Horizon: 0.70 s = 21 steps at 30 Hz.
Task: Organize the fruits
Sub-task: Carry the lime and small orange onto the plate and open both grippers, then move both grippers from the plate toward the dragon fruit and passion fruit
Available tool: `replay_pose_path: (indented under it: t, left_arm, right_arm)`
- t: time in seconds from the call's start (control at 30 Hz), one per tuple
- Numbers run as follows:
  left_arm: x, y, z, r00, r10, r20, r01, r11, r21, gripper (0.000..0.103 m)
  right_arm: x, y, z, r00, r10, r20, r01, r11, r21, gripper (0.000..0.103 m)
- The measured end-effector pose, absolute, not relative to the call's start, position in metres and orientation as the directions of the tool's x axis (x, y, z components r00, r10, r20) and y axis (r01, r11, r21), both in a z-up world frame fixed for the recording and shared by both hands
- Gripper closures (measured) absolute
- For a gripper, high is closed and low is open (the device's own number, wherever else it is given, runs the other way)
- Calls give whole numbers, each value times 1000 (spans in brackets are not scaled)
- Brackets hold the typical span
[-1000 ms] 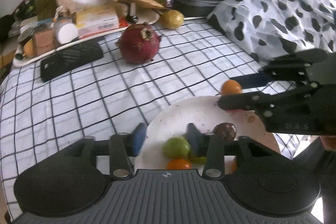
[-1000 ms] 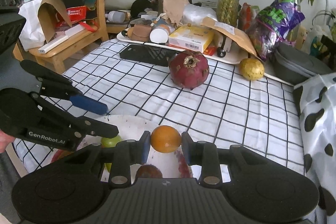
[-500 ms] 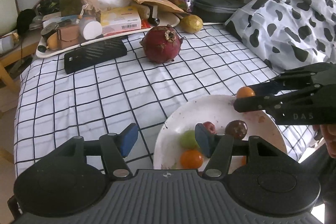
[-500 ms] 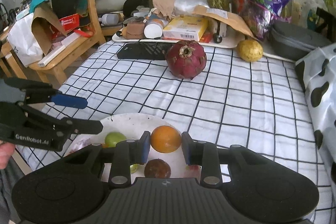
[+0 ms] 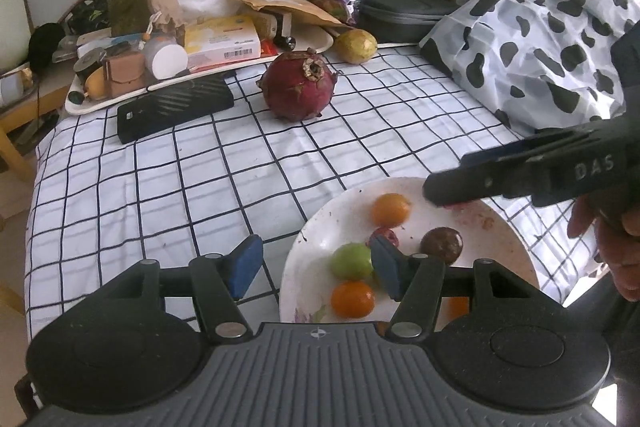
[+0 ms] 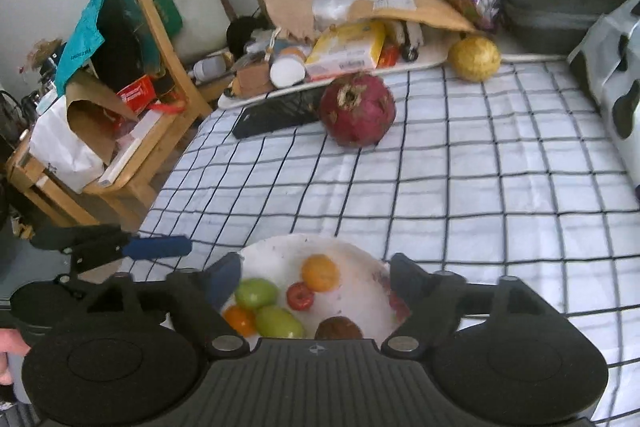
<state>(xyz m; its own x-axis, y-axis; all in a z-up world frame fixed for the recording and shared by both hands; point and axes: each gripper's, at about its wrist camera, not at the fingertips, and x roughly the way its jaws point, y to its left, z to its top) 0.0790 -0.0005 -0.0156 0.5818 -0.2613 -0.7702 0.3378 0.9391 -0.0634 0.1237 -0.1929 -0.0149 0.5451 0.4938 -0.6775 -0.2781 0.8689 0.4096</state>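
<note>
Orange fruit (image 6: 320,272) lies on the white plate (image 6: 360,259), between and just beyond the spread fingers of your right hand-held gripper (image 6: 316,273), which now holds nothing; a second ago it was clamped there. Your left hand-held gripper (image 5: 316,263) hangs open over the plate's near-left rim.

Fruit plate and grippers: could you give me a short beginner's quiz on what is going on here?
1. True or false: the right hand-held gripper grips an orange.
2. Which big fruit lies off the plate, nearest the black case? A dragon fruit; B banana; C melon.
3. Fill in: the left hand-held gripper is ____.

Key: 1 false, it is open, with the orange on the plate; 2 A; 3 open.
</note>
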Motion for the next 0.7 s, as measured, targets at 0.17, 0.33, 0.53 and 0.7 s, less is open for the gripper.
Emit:
replay_pose_path:
  t: [0.17, 0.33, 0.53, 0.7]
  left_arm:
    - [71, -2, -14, 584, -262, -769, 341, 938, -61, 45]
    - [60, -5, -13, 581, -267, -769, 351, 935, -60, 45]
    - [44, -7, -13, 581, -265, -770, 356, 933, -53, 45]
    - [36, -8, -12, 582, -265, -769, 358, 932, -50, 45]
  right_arm:
    - [112, -195, -12, 569, 430, -701, -258, 903, 344, 10]
    - [92, -189, -9, 596, 341, -727, -259, 939, 227, 5]
    - [70, -187, -9, 610, 280, -742, -256, 955, 150, 3]
    - [54, -180, -12, 599, 255, -759, -266, 957, 111, 0]
